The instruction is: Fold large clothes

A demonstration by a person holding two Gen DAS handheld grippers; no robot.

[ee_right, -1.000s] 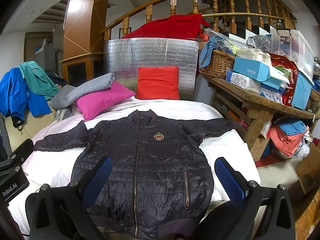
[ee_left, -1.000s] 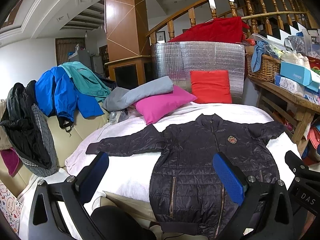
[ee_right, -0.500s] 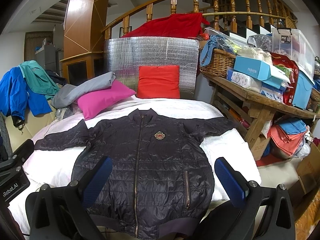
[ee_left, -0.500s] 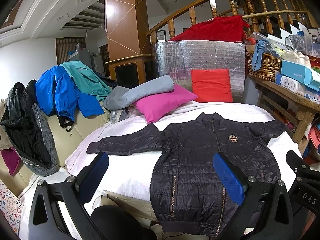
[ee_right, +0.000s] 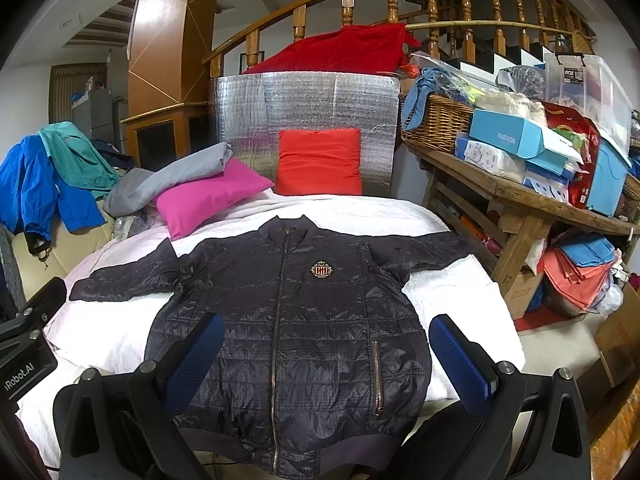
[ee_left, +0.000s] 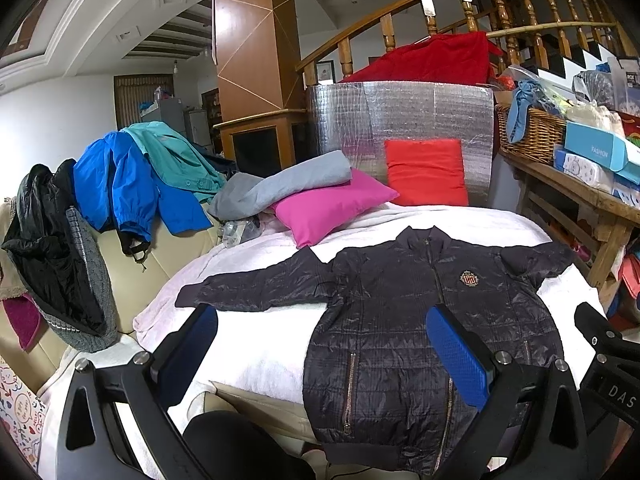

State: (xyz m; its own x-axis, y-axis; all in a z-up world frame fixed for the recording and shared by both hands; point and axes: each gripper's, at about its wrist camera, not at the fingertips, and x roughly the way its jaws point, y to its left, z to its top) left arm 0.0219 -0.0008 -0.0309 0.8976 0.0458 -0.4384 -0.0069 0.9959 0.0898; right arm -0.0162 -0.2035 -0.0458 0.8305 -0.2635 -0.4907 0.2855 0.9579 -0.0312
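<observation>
Jacket: a dark quilted jacket is lying face up and zipped on the white cover, filling the centre of the right wrist frame; in the left wrist frame it is sitting right of centre.
Sleeves: both are spreading outward, one reaching toward the left edge of the cover, the other toward the wooden bench at right.
Hem: it is hanging over the near edge of the cover at the bottom of both frames.
Badge: a small crest is showing on the chest, just right of the zip.
Left gripper: the left gripper is hovering at the bottom of its frame, blue pads standing wide apart and gripping nothing; the right pad is overlapping the jacket's lower front in the picture, though whether it is touching the cloth is hard to tell.
Right gripper: the right gripper is hovering low in its frame, fingers spread wide and empty, the jacket's lower half showing between them.
Pillows: a pink pillow is lying left of centre beyond the collar, with grey cloth resting on it; a red pillow is leaning upright against a silver mat.
Left side: a blue coat and a teal one are draping over a cream sofa.
Bench: a basket and a blue box are crowding the upper right.
</observation>
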